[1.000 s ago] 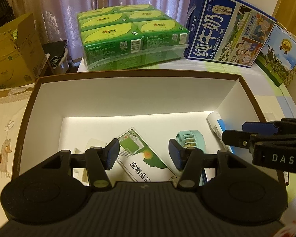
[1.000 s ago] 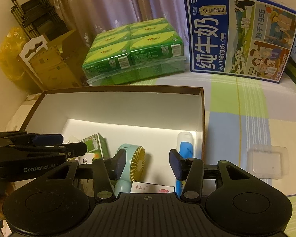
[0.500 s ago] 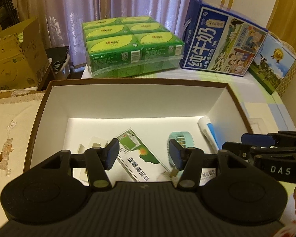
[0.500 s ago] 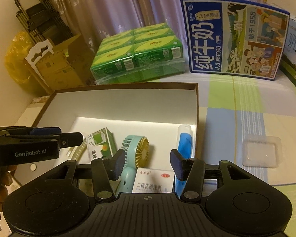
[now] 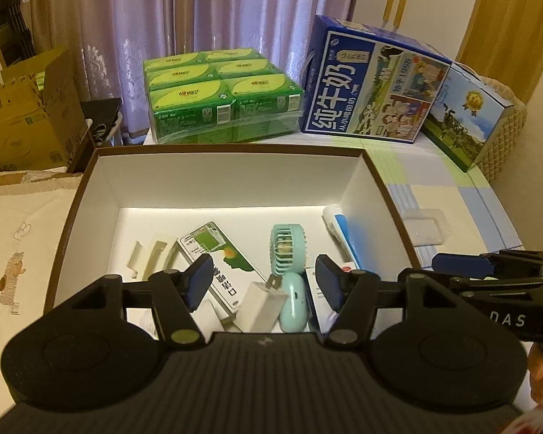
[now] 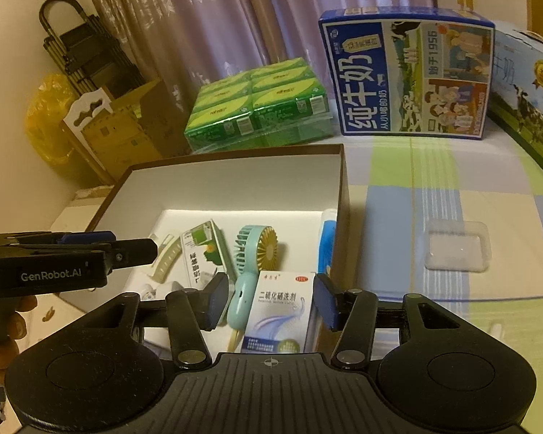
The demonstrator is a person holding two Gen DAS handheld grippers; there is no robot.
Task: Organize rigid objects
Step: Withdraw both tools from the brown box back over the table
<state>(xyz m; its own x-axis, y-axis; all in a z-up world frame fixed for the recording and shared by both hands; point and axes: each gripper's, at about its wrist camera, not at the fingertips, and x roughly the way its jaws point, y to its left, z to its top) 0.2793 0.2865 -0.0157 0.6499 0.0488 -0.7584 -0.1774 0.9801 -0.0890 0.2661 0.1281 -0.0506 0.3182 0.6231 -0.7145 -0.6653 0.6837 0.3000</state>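
A brown-rimmed white box point(image 5: 231, 150) point(image 6: 235, 152) holds a teal hand fan point(image 5: 287, 246) point(image 6: 257, 253), a green-and-white carton point(image 5: 217, 253) point(image 6: 202, 249), a white charger plug point(image 5: 262, 305), a blue-and-white tube point(image 5: 340, 231) point(image 6: 325, 238) and a white medicine box point(image 6: 282, 311). My left gripper point(image 5: 264, 284) hovers above the box's near side, its jaws opening with nothing pressed between them. My right gripper point(image 6: 269, 302) hangs open above the medicine box without touching it. Each gripper shows at the edge of the other's view.
A green shrink-wrapped pack point(image 5: 221, 94) and blue milk cartons point(image 5: 369, 86) stand behind the box. A clear plastic tray point(image 6: 458, 249) lies on the checked cloth to the right. Cardboard boxes point(image 5: 21, 108) stand at the left. A person's fingers point(image 6: 7, 332) hold the left gripper.
Both grippers have drawn back and upward from the box, so more of its contents show. The left jaws have spread wider. Nothing was picked up.
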